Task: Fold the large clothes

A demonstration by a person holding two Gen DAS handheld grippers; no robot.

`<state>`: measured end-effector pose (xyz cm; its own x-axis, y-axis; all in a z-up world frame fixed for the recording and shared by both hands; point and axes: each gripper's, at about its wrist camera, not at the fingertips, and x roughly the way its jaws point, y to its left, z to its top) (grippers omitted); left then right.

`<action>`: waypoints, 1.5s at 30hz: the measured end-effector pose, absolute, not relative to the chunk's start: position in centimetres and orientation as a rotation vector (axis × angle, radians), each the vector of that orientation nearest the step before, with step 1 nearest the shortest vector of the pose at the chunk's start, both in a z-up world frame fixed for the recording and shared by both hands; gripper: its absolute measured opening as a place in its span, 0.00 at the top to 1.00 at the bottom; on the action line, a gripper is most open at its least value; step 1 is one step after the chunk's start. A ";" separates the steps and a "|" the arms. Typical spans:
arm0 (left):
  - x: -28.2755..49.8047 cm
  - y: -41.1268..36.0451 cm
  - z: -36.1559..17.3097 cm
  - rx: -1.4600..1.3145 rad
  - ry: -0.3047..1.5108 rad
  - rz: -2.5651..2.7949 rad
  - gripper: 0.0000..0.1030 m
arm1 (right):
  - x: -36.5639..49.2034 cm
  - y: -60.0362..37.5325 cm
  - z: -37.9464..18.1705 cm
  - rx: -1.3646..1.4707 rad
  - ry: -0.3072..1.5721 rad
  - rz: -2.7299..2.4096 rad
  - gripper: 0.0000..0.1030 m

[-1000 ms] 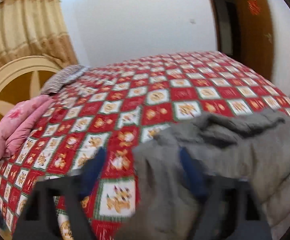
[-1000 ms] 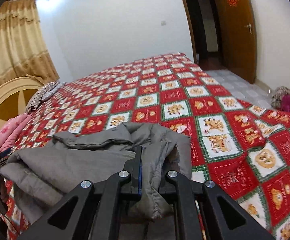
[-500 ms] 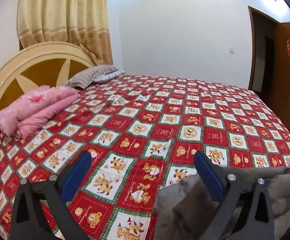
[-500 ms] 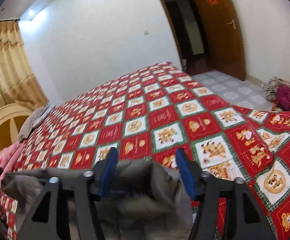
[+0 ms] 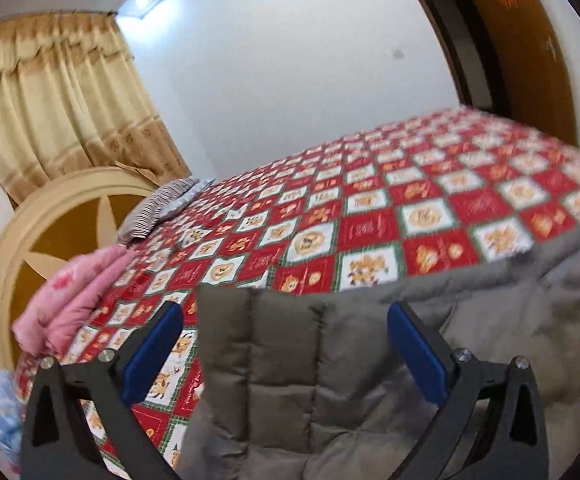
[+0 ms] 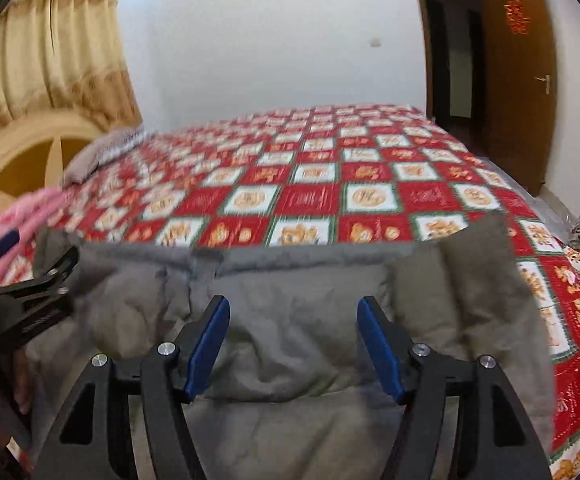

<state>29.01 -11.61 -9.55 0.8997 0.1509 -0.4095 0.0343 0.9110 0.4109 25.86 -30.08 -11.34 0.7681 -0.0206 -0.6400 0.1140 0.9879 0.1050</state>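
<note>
Lying across the near edge of one bed, one grey quilted coat (image 5: 370, 380) is recorded, spread over the red, white and green checked bedspread (image 5: 390, 216) and filling the lower part of both wrist views.

Items counted:
- Coat, grey, padded: one. Its far hem runs roughly level across the bedspread, and one flap stands raised at the right side in the right wrist view.
- Bedspread with bear squares: one, covering the whole bed.
- Headboard (image 5: 49, 240), cream with brown panels: one, at the left.
- Pillow (image 5: 161, 212), striped: one, against the headboard.
- Pink bedding (image 5: 73, 300), folded: one stack, near the headboard.
- Curtain (image 5: 61, 100), gold: one.
- Door (image 6: 518, 76), brown, with a red ornament: one, standing open at the right.
- Grippers: two.

Left gripper (image 5: 281, 344): jaws are spread wide, released, tilted slightly downward above the coat's left edge; nothing is pinched between the blue pads (image 5: 149, 352).

Right gripper (image 6: 294, 344): jaws are parted, released, angled down over the coat's middle; cloth is seen beyond the pads, not pressed by them. The left gripper's black frame is seen at the far left of the right wrist view, beside the coat.
</note>
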 end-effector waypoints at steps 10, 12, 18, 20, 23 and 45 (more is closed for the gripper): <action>33.5 -10.0 -13.9 0.293 0.693 0.081 0.00 | 28.3 -31.7 -14.7 0.200 0.745 -0.105 0.35; 33.8 -10.2 -14.4 0.289 0.707 0.083 0.00 | 28.7 -31.6 -15.0 0.194 0.748 -0.104 0.35; 34.5 -10.3 -15.4 0.273 0.733 0.079 0.00 | 29.5 -31.6 -15.7 0.195 0.763 -0.094 0.32; 34.7 -10.2 -15.5 0.266 0.741 0.077 0.00 | 29.6 -31.7 -15.8 0.200 0.765 -0.091 0.32; 34.8 -10.2 -15.7 0.265 0.745 0.078 0.00 | 29.8 -31.7 -16.1 0.199 0.771 -0.091 0.31; 35.3 -10.5 -16.4 0.293 0.769 0.079 0.00 | 30.5 -31.5 -17.3 0.167 0.833 -0.137 0.28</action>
<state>35.30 -10.50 -16.44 0.7178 0.1765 -0.6735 0.0363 0.9565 0.2893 30.52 -31.46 -17.29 0.6648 -0.0551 -0.7450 0.1863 0.9780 0.0939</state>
